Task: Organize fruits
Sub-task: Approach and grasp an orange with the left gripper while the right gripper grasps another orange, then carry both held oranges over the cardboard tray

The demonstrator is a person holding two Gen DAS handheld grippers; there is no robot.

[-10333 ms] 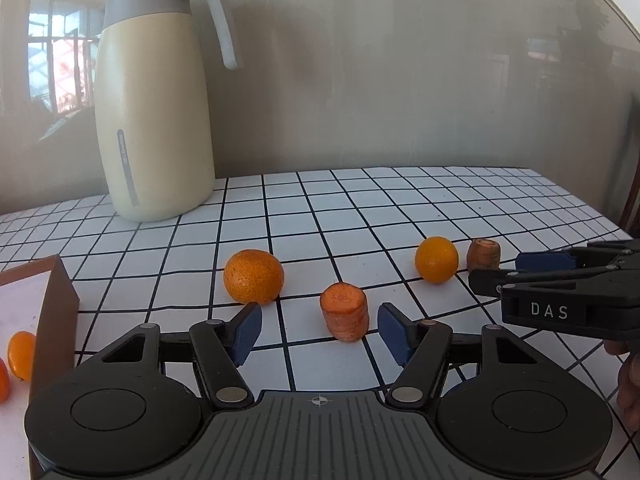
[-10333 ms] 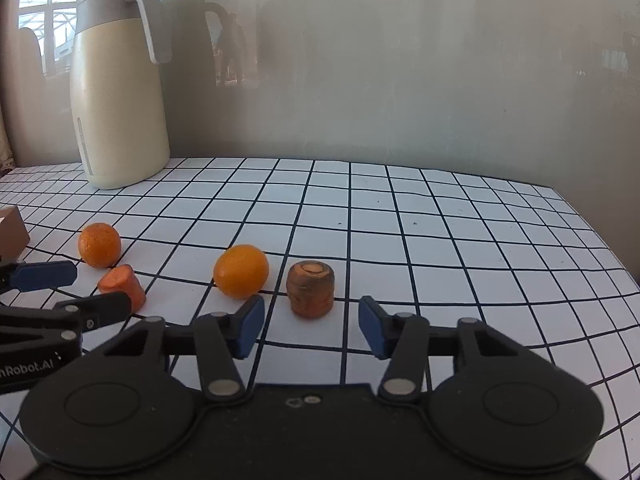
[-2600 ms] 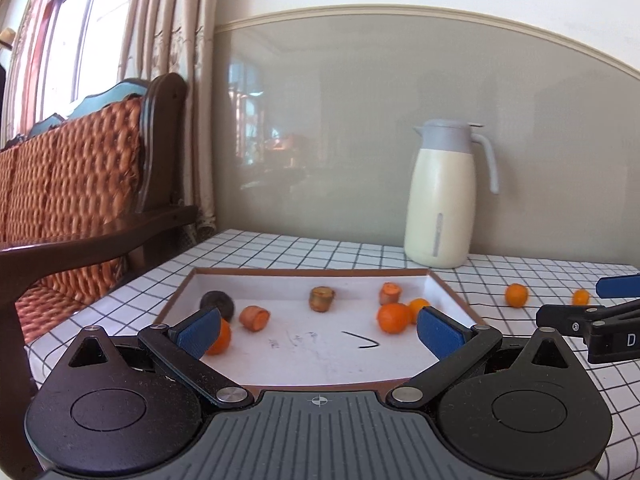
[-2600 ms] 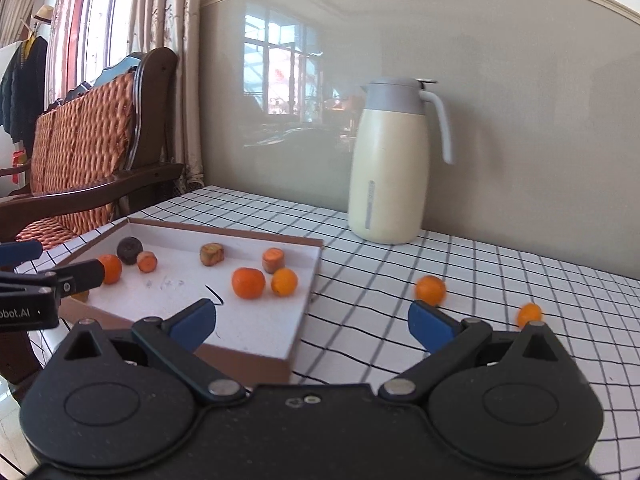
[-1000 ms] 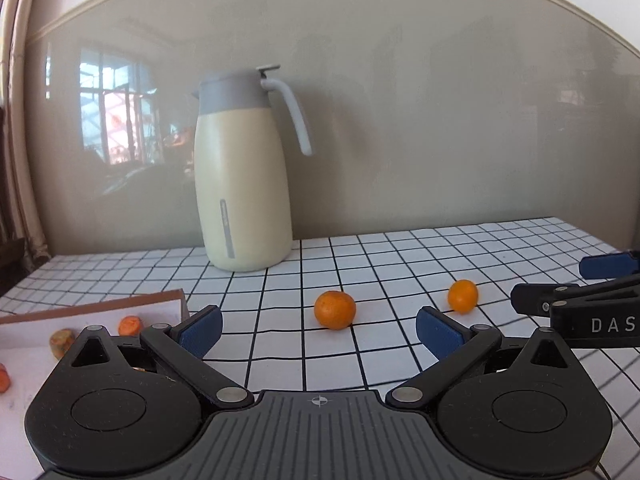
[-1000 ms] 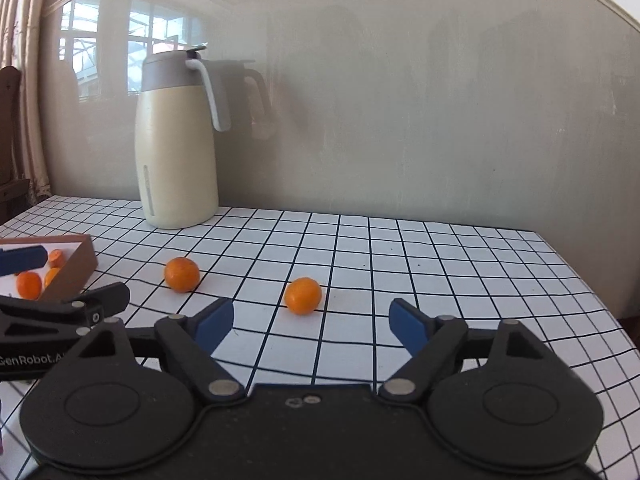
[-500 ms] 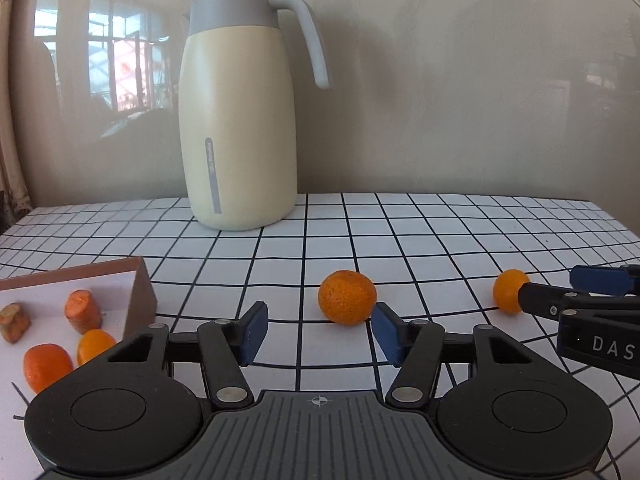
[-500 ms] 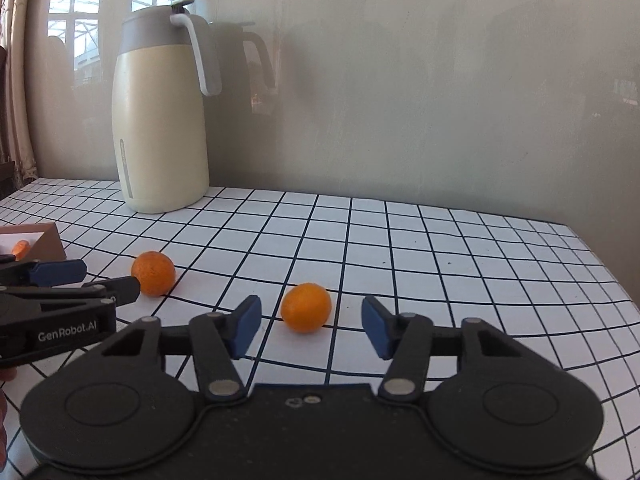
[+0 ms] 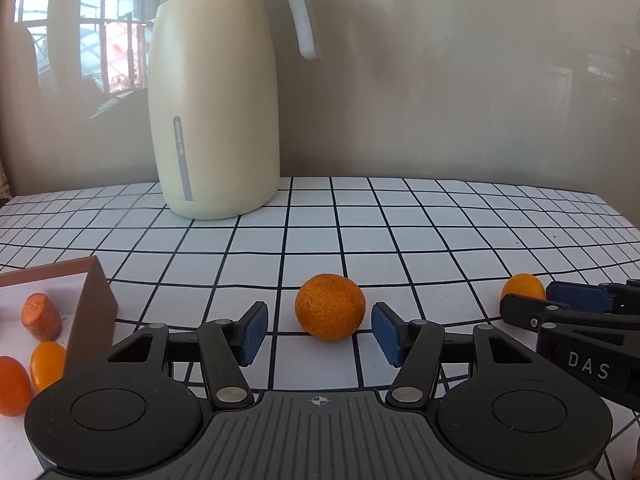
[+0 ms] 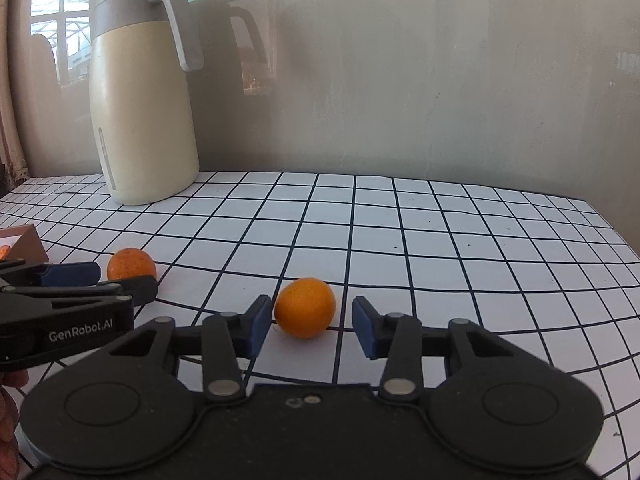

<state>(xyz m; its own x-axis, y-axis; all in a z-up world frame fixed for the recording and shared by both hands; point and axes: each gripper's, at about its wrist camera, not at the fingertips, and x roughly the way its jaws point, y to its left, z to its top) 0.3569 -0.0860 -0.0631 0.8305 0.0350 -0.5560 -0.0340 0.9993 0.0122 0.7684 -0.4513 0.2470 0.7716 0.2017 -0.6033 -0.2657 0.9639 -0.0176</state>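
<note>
Left tongs (image 9: 319,334) open around mandarin (image 9: 330,306), tray (image 9: 94,308) contents visible (left view only); right tongs (image 10: 307,327) open around orange (image 10: 305,307).

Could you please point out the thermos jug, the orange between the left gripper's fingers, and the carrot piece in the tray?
Thermos jug (image 9: 216,120), left wrist view, middle of its cream body.
Rough-skinned orange (image 9: 330,306), left wrist view, centre of its peel.
Carrot piece (image 9: 41,317), left wrist view, its side.
</note>
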